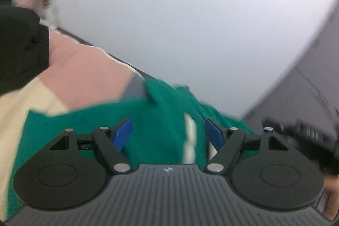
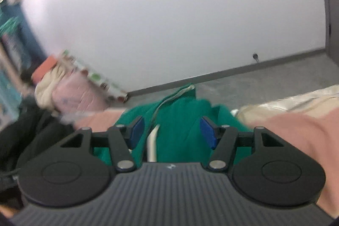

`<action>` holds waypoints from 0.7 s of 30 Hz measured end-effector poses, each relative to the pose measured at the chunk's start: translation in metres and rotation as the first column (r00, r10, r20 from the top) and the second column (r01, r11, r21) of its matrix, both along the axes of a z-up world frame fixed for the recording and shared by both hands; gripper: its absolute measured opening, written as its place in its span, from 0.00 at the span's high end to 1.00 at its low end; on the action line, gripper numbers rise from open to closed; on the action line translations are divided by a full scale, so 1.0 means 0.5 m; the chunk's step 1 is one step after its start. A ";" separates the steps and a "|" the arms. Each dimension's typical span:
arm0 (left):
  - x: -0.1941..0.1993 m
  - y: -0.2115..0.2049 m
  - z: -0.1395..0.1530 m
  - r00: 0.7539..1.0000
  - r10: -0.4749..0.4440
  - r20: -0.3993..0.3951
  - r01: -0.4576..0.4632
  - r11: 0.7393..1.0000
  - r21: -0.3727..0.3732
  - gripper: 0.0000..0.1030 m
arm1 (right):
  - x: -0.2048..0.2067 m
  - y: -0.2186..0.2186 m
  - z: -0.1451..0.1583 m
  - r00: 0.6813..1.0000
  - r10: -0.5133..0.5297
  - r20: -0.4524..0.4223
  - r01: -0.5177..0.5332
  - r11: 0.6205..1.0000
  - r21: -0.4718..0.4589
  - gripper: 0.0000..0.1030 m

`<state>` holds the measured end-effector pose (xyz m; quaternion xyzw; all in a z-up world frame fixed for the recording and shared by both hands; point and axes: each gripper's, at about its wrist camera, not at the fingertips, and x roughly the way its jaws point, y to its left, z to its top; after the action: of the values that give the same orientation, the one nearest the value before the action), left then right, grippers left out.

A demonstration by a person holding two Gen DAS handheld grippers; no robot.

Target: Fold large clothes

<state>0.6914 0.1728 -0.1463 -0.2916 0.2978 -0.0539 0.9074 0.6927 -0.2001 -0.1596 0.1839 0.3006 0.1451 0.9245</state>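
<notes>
Low in the frame, the left gripper (image 1: 169, 133) has its blue pads spread wide, with the green garment (image 1: 156, 120) bunched between them, though no pinch is visible. The right gripper (image 2: 172, 130) is likewise spread, the same soft green cloth (image 2: 180, 120) with its cream trim lying between. Beyond it, a pink sheet (image 2: 296, 126); farther back, grey floor (image 2: 264, 75) and white wall (image 2: 180, 24).

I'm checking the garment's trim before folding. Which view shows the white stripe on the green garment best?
The right wrist view: the white stripe runs clearly along the green garment. In the left wrist view the stripe is a short, motion-blurred band.
</notes>
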 end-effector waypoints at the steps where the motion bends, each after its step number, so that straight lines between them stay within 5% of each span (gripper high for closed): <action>1: 0.039 0.009 -0.019 1.000 0.014 -0.019 -0.015 0.999 -0.038 0.23 | 0.042 -0.002 -0.023 0.999 -0.023 -0.023 0.024 1.000 0.020 0.39; 4: 0.139 0.018 -0.063 0.998 0.056 -0.036 -0.059 0.995 -0.078 0.23 | 0.130 -0.002 -0.073 0.998 -0.051 -0.044 0.052 0.998 0.019 0.39; 7: 0.230 0.009 -0.086 0.997 -0.040 -0.065 0.034 0.995 -0.096 0.24 | 0.201 0.002 -0.118 0.992 -0.070 -0.101 0.072 0.997 0.017 0.39; 10: 0.278 -0.008 -0.085 0.994 -0.099 -0.036 0.098 0.995 -0.027 0.25 | 0.263 0.018 -0.160 0.981 0.011 -0.192 0.005 0.996 0.085 0.39; 15: 0.315 -0.016 -0.098 0.988 -0.146 -0.041 0.144 0.989 -0.041 0.25 | 0.300 0.061 -0.207 0.958 0.043 -0.284 -0.024 0.997 0.071 0.39; 17: 0.327 -0.012 -0.095 0.983 -0.179 -0.047 0.176 0.982 -0.069 0.33 | 0.307 0.068 -0.208 0.955 0.061 -0.291 -0.044 0.997 0.065 0.39; 19: 0.337 -0.012 -0.087 0.981 -0.180 -0.073 0.175 0.982 -0.072 0.56 | 0.316 0.067 -0.199 0.955 0.092 -0.281 -0.068 0.993 0.093 0.45; 21: 0.346 -0.014 -0.075 0.978 -0.180 -0.107 0.176 0.983 -0.045 0.70 | 0.318 0.071 -0.180 0.957 0.131 -0.259 -0.111 0.990 0.090 0.67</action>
<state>0.8645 0.1656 -0.1838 -0.2823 0.3714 -0.1241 0.8758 0.8519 -0.1648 -0.2496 0.2172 0.4262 0.1870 0.8580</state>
